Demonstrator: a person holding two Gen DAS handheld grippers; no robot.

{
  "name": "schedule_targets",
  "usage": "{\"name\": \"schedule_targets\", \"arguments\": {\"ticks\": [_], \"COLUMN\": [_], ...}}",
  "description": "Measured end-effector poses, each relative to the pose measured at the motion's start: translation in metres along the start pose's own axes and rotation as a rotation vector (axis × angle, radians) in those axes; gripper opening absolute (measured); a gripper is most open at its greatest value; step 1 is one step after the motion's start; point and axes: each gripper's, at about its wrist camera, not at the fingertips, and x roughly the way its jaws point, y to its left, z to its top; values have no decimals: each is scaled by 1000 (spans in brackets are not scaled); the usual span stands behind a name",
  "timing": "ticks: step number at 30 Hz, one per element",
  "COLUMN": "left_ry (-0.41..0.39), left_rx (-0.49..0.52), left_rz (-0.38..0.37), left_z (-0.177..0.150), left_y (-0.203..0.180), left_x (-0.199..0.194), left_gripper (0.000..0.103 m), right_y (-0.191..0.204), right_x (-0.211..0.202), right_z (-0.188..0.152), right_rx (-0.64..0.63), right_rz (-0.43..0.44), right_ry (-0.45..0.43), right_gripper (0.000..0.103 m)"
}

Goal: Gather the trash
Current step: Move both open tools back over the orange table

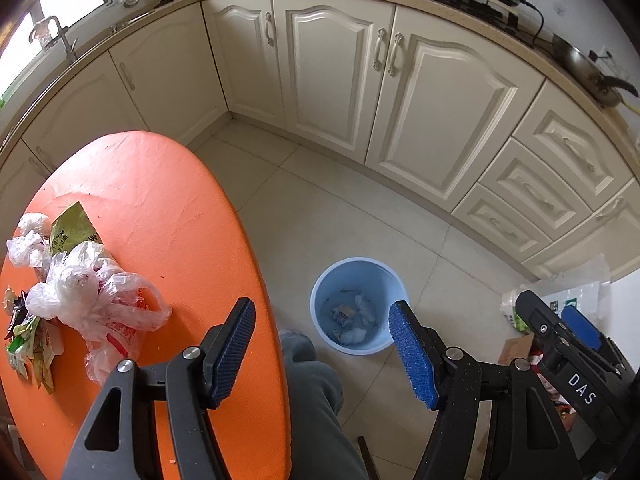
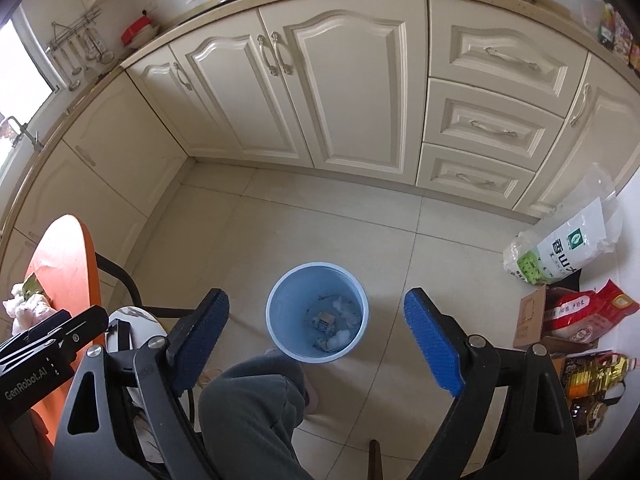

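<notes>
A pile of trash lies at the left edge of the orange table [image 1: 168,208]: crumpled clear plastic bags [image 1: 92,296], a green wrapper [image 1: 74,230] and small snack packets [image 1: 28,344]. A light blue bin [image 1: 357,305] stands on the floor with scraps of paper inside; it also shows in the right wrist view [image 2: 317,312]. My left gripper [image 1: 322,330] is open and empty, held over the table's right edge and the bin. My right gripper [image 2: 316,322] is open and empty, held above the bin. The right gripper's body [image 1: 568,364] shows in the left wrist view.
Cream cabinets [image 2: 348,92] run along the back and left under a counter. A person's grey-trousered leg [image 2: 256,408] is below the grippers. Rice bags [image 2: 560,248], a cardboard box [image 2: 532,320] and an oil bottle [image 2: 596,376] sit on the floor at right.
</notes>
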Motion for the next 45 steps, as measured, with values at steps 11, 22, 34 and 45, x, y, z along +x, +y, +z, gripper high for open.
{"name": "schedule_targets", "arguments": {"ticks": [11, 22, 34, 45], "left_ry": [-56, -147, -230, -227], "left_rx": [-4, -51, -182, -345], "left_rz": [-16, -19, 8, 74], "left_z": [-30, -89, -163, -217], "left_y": [15, 51, 123, 210], "left_x": [-49, -120, -193, -228], "left_gripper": [65, 65, 67, 68], "right_y": [8, 38, 101, 180], "right_x": [-40, -91, -136, -140], "right_z": [-15, -44, -82, -117], "right_rx": [-24, -71, -197, -334], "right_rz": [16, 60, 127, 196], "right_ry": [-50, -124, -187, -175], "right_gripper": [91, 92, 98, 101]}}
